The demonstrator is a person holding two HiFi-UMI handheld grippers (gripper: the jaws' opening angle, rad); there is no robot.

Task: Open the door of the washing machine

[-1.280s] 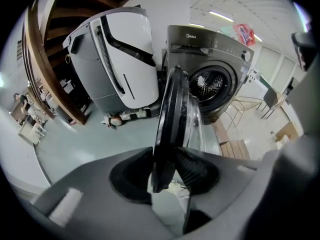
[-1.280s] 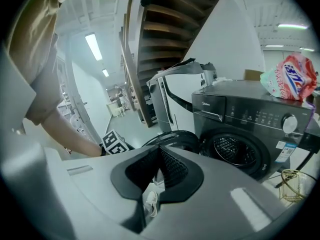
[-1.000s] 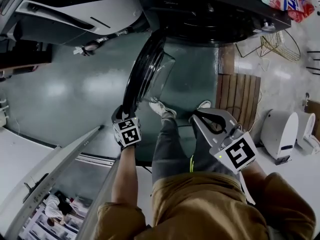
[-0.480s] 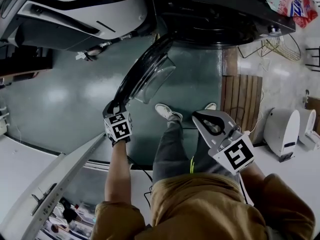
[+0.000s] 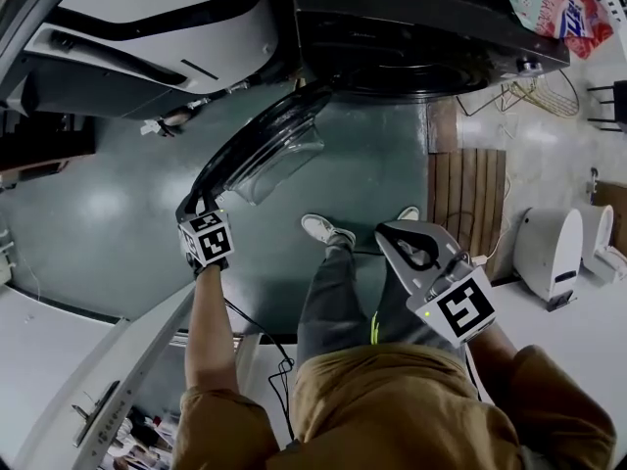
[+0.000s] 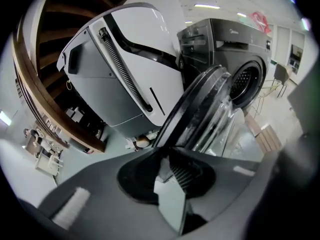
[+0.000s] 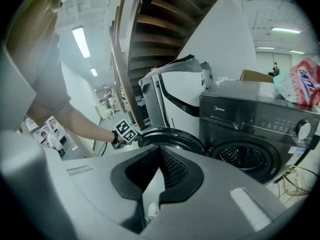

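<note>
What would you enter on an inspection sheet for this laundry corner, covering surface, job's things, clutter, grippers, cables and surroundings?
Surface: glossy dark green floor; the person's white shoes stand on it.
Job's things: dark grey front-loading washing machine; its round black-rimmed glass door stands swung open.
Clutter: red and white packet on the machine's top; wire basket and slatted wooden board on the floor beside it.
Grippers: left gripper jaws closing at the door's rim, pinch unclear; right gripper shut, empty, apart from the door.
Cables: black cable on the floor under the left arm.
Surroundings: large white and grey machine next to the washer; wooden staircase above.
</note>
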